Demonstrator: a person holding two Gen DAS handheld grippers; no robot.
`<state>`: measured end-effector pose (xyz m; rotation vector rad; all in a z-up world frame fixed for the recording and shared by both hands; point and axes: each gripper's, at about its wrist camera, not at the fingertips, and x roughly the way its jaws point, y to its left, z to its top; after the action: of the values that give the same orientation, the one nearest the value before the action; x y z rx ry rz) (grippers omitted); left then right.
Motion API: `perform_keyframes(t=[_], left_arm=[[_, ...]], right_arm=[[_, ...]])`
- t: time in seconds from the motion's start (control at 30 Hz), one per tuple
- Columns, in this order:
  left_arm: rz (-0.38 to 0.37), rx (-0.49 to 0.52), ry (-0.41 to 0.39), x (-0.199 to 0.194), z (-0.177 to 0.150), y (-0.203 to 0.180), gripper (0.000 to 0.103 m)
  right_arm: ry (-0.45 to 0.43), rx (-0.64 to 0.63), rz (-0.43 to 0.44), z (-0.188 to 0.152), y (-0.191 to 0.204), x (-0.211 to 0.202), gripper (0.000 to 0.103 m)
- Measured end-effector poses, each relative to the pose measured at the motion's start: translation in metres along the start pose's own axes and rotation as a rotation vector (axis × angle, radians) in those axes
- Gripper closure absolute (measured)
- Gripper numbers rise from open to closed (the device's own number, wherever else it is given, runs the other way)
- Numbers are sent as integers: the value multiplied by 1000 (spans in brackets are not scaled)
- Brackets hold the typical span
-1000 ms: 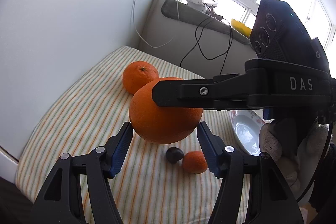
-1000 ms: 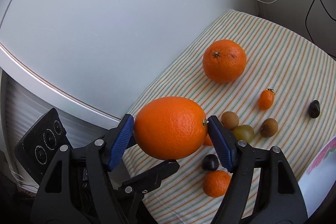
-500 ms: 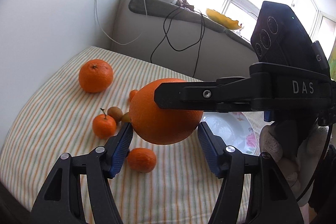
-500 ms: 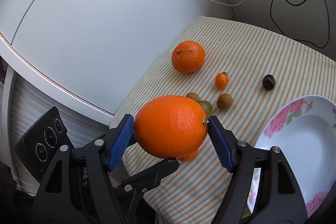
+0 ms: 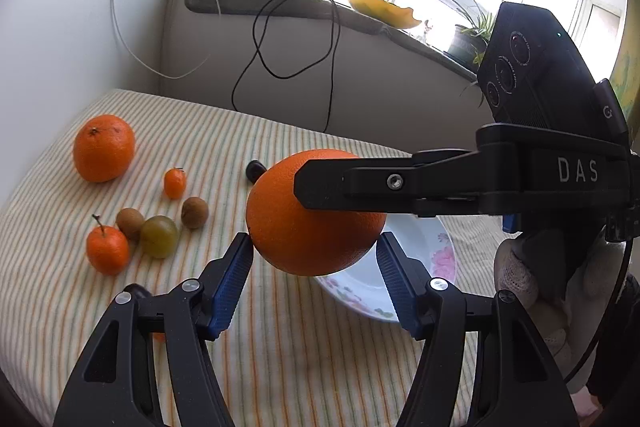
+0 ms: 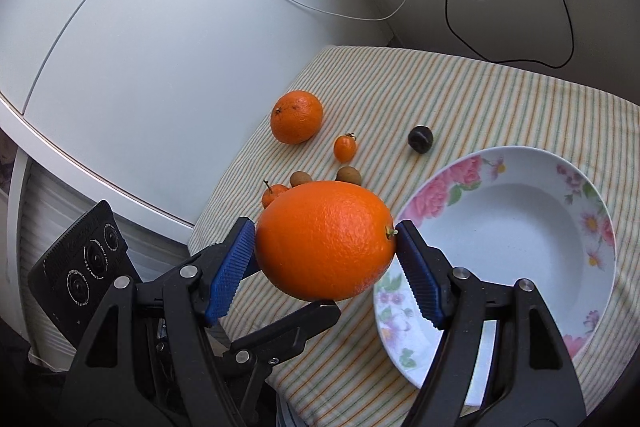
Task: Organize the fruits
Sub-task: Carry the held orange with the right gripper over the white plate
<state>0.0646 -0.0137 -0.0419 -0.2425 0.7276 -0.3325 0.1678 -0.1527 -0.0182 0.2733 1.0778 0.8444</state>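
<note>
A striped cloth (image 6: pixel 480 95) in orange, green and cream covers the table, which stands against a white wall with a window sill (image 5: pixel 280 3) beyond, cables trailing down from it. On the cloth's right sits a flowered white plate (image 6: pixel 516 227), with nothing in it. The right gripper (image 6: pixel 326 251) is clamped on the big orange (image 6: pixel 326 241), its blue pads pressed to both ends, the fruit held in the air just left of the plate's near rim. The left gripper (image 5: pixel 314 263) hangs under and around the same orange with its jaws spread wide; from its own view the pads seem close to the skin but I cannot tell whether they touch.

The grip lies on the orange's rounded ends, so the fruit could likely squirt out if the squeeze eases before it is over the plate. Dropped on the rim, it might roll off toward the table edge.

Farther left lie a second orange (image 6: pixel 297 117), a kumquat (image 6: pixel 345 148), a stemmed mandarin (image 5: pixel 107 254), two brown longans (image 5: pixel 195 213), a green grape (image 5: pixel 159 236) and a dark plum (image 6: pixel 420 139), all well apart from the plate.
</note>
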Motion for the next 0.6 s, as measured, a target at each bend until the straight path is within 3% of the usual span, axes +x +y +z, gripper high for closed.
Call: perform_keyframes(t=[0.6], left_arm=[[-54,40,99,66,14,-35,39]], right_arm=[[-42,118,-49,-1,-77,-25,28]])
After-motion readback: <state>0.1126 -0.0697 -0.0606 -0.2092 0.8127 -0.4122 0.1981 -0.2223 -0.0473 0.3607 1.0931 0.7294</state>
